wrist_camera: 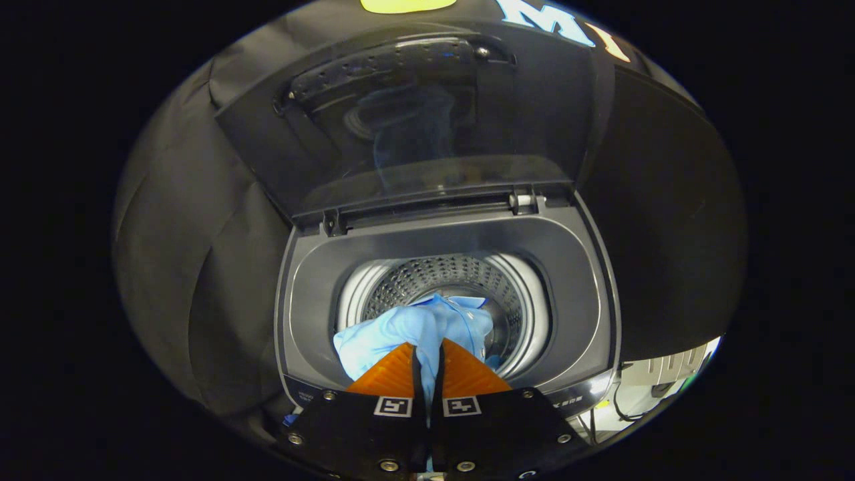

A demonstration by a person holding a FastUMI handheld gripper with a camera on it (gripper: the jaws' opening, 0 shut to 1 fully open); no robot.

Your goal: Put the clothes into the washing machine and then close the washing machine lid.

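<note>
**A:** What sat closest to the camera?

**B:** The gripper [428, 347], its two fingers drawn almost together and pinching a fold of a light blue shirt [417, 327]. A thin strip of the cloth ran down the narrow gap between them.

**A:** Where was the shirt?

**B:** It hung from the fingers over the mouth of the washing machine [446, 314], bunched above the perforated drum [444, 280]. How far it reached down into the drum was hard to tell; the fingers hid its lower part.

**A:** And the lid?

**B:** The lid [414, 127] stood raised on its hinges behind the opening, tilted back. Its dark glass carried a dim bluish reflection, too blurred to make out.

**A:** Anything around the machine?

**B:** Black cloth [194, 267] draped behind and to both sides. Past the machine's front corner, some cables [621, 407] lay on a pale surface, cut off and indistinct.
</note>
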